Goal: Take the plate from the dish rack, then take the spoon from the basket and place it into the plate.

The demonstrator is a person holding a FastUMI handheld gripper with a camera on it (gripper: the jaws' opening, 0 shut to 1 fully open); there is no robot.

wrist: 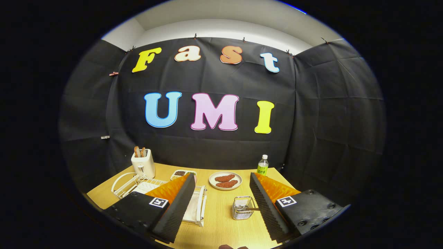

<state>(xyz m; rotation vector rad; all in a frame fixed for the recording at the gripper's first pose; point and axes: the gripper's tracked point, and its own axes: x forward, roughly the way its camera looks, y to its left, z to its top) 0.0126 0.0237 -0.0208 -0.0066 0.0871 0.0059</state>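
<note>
Wooden table (221,221): gripper (221,180) jaws wide apart, nothing held; dish rack (138,183) behind left finger, wire basket (243,207) w/ spoon beside right finger.

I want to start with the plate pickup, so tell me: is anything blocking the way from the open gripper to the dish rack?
Nothing visible does. The gripper is open and empty above the table; the dish rack lies just behind its left finger. The wire basket stands apart, by the right finger.
</note>
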